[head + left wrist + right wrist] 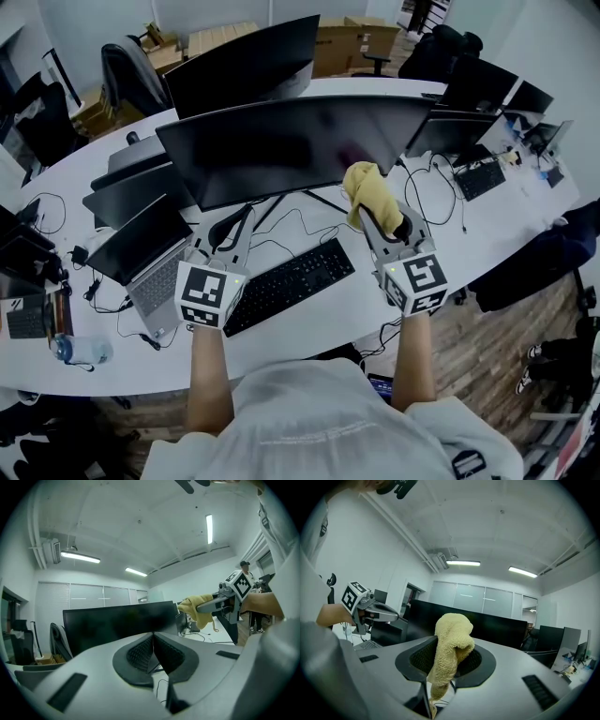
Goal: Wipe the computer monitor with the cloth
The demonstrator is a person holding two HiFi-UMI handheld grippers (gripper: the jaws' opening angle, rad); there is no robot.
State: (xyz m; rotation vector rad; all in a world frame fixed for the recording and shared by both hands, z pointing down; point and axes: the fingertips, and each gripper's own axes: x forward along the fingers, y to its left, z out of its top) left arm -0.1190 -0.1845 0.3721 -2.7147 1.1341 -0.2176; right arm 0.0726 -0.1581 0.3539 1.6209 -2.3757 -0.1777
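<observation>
A wide, dark curved monitor (300, 145) stands on the white desk (469, 234) in front of me. A yellow terry cloth (364, 190) sticks up from my right gripper (382, 223), which is shut on it just below the monitor's lower right edge. In the right gripper view the cloth (452, 641) bulges between the jaws of that gripper (450, 660), with the monitor (506, 625) behind it. My left gripper (232, 236) hovers below the screen's lower left, above the keyboard's left end. Its jaws (153, 649) are shut with nothing between them, and the monitor (117, 623) fills the view beyond.
A black keyboard (291, 281) lies under the monitor, with cables around the stand. An open laptop (150, 253) sits to the left, a water bottle (80, 350) near the front left edge. More monitors (248, 66) and office chairs (131, 75) stand behind and at the right.
</observation>
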